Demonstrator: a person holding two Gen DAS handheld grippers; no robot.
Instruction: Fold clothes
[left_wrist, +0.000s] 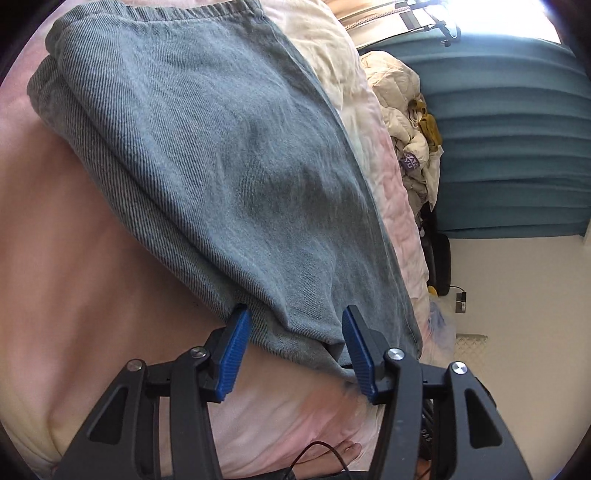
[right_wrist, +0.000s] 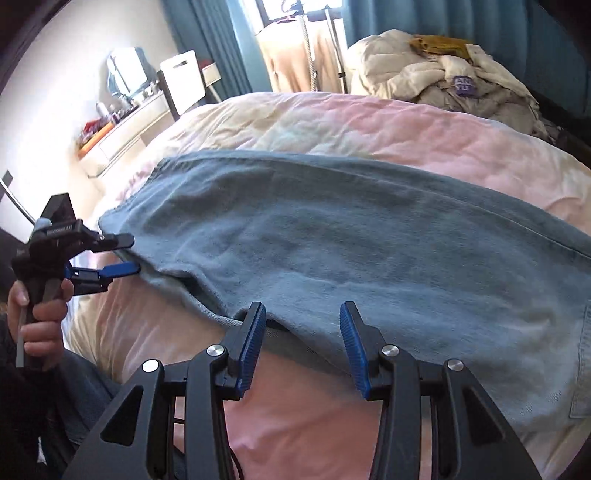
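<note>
Blue-grey jeans (left_wrist: 221, 166) lie folded lengthwise on a pink bed cover (left_wrist: 74, 258), waistband at the far end. My left gripper (left_wrist: 295, 326) is open, its blue pads standing either side of the near hem without pressing on it. In the right wrist view the jeans (right_wrist: 332, 240) stretch across the bed cover (right_wrist: 295, 406). My right gripper (right_wrist: 303, 325) is open over their near edge, cloth between the pads but not pinched. The left gripper (right_wrist: 131, 256) shows at the left end of the jeans, held by a hand (right_wrist: 40, 314), jaws apart around the hem.
A heap of cream bedding and clothes (right_wrist: 443, 74) sits at the bed's far side, also seen as the heap (left_wrist: 406, 122). Teal curtains (left_wrist: 517, 147) hang behind. A dressing table with mirror (right_wrist: 125, 70) and white chair (right_wrist: 184, 81) stand far left. A bare foot (left_wrist: 340, 454) is below the bed edge.
</note>
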